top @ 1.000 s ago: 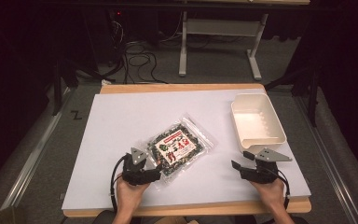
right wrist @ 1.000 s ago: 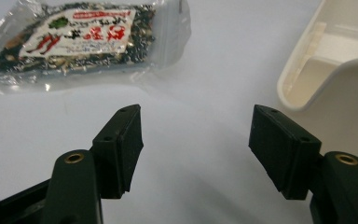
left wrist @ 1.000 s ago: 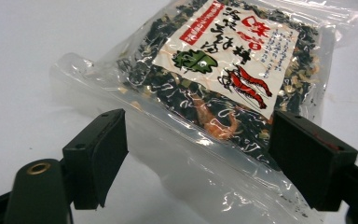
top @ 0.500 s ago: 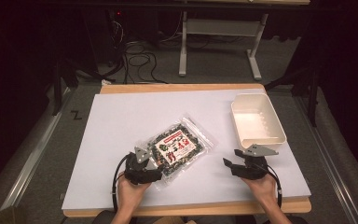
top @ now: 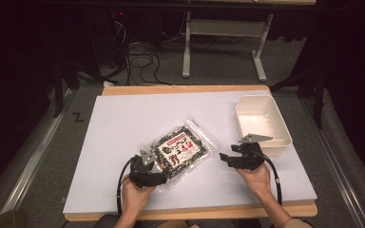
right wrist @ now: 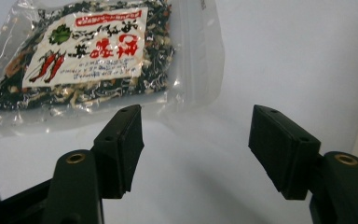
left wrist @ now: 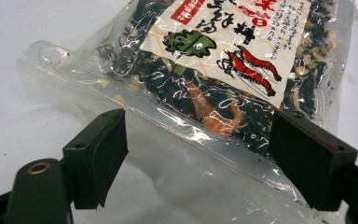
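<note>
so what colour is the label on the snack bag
White label with red and black lettering, red shrimp and a green leaf; the left gripper view shows it best.

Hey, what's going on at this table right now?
A person is working with a hand-held gripper in each hand. The left hand-held gripper is open, its jaws on either side of the clear near edge of a packet of dried food lying flat on the white table. The right hand-held gripper is open, short of the packet. A cream tray sits beside it.

Bright evenly lit table (top: 123,118), dark surroundings, glare on packet plastic (left wrist: 186,135), soft close-up blur
</note>
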The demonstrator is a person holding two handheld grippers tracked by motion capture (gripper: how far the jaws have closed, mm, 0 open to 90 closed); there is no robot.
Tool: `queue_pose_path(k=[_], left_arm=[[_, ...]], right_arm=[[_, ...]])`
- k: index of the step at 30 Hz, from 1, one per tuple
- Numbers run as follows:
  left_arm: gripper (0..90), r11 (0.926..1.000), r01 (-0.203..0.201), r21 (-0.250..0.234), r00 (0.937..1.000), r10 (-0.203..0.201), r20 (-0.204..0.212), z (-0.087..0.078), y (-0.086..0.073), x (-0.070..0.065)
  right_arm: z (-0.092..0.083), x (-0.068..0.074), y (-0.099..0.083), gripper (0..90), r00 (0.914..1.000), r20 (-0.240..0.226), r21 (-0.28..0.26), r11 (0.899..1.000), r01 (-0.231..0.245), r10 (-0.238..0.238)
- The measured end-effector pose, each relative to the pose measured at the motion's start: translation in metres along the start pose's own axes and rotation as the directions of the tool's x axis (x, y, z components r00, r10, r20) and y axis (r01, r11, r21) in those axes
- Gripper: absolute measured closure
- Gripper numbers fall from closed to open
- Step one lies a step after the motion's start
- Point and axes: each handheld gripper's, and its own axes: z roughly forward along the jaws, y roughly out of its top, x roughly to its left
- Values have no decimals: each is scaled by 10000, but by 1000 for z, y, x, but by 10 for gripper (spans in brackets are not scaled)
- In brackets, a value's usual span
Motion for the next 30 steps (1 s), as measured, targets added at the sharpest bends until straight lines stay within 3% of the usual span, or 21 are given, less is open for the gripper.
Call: queue_pose_path(k=[7,12,20,27,30], left_arm=[[204,10000,69,69,10000,-69,-27,3,1,1],[203,9999,29,128,10000,-28,-34,3,0,2],[206,9998,80,201,10000,-79,-15,4,-1,2],[211,9996,135,228,9999,-136,49,5,-1,2],[218,9998,58,209,10000,-58,17,5,-2,2]], right_arm=[[15,5,22,327,9990,-206,499,9979,404,-394],[28,5,33,330,9992,-166,708,9968,382,-372],[48,3,45,420,9994,129,1232,9920,295,-313],[65,-5,44,492,9996,258,1693,9854,-183,141],[70,-7,42,528,9991,81,1883,9812,-426,418]])
